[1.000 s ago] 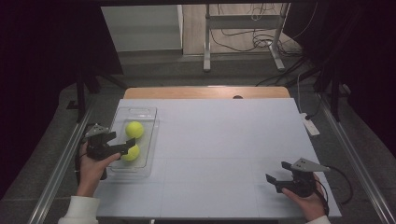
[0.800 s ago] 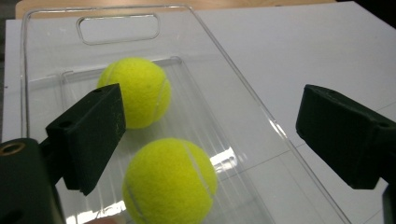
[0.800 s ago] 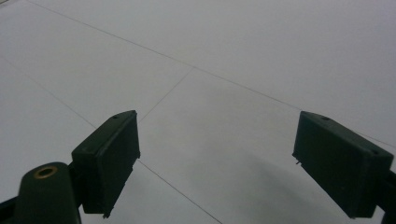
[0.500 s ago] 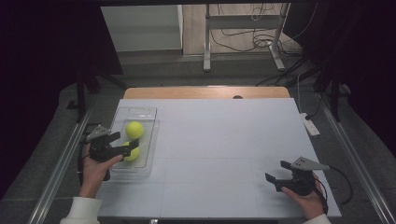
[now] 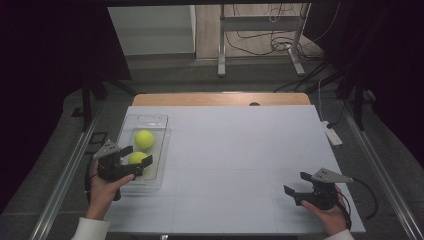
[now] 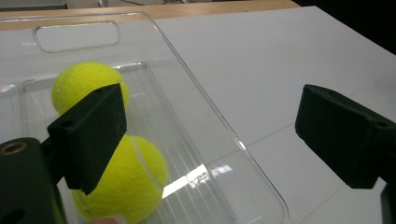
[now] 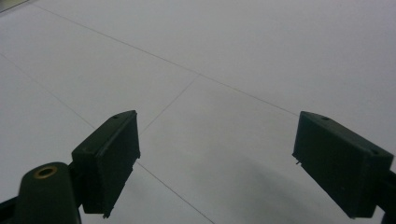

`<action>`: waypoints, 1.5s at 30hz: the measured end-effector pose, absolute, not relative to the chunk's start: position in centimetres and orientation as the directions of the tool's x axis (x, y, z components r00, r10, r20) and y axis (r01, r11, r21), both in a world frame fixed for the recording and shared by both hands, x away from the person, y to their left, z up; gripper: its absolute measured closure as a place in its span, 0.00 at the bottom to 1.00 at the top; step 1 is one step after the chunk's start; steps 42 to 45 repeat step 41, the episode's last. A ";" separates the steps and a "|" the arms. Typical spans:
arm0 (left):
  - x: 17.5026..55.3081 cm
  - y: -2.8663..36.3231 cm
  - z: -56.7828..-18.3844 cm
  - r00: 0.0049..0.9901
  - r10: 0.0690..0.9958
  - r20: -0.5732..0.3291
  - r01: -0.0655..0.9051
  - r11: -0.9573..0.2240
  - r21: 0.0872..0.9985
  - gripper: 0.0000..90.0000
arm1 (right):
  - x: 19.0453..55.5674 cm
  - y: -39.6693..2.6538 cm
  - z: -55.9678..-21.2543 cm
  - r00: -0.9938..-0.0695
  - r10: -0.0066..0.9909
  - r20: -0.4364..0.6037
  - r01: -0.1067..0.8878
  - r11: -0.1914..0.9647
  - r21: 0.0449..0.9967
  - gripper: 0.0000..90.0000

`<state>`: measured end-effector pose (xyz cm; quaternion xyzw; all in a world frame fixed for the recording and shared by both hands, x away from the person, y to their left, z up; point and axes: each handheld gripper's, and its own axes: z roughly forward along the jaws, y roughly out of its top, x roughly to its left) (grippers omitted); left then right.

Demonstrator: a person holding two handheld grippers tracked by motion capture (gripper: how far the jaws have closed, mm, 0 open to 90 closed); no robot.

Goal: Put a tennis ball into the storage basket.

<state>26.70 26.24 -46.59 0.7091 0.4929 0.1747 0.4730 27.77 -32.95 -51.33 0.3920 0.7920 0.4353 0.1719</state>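
The left tongs (image 5: 136,155) hang with jaws wide apart and empty, over the near ball (image 6: 126,177) at the near end of the clear tray (image 5: 161,145). A second ball (image 5: 144,138) lies touching it, farther in. The right tongs (image 5: 299,184), also wide apart and empty, hover above the bare white desk (image 5: 240,150) near its right corner.

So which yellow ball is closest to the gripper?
The near tennis ball, right by the left gripper. The other tennis ball sits farther back in the clear tray.
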 end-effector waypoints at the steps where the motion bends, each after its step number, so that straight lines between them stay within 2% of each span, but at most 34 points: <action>1: 26.6 26.2 -46.6 0.457 0.863 -0.216 0.533 -0.071 0.843 0.11 | 27.7 -33.0 -51.3 -0.633 0.771 0.067 0.469 0.314 0.826 0.16; 26: 22.9 23.0 -49.1 0.525 0.836 -0.160 0.509 -0.157 0.846 0.11 | 27.6 -33.5 -50.9 -0.629 0.775 0.068 0.460 0.299 0.836 0.16; 45: 23.0 22.5 -49.3 0.535 0.834 -0.136 0.503 -0.185 0.845 0.12 | 27.5 -33.3 -50.9 -0.638 0.767 0.066 0.449 0.301 0.841 0.16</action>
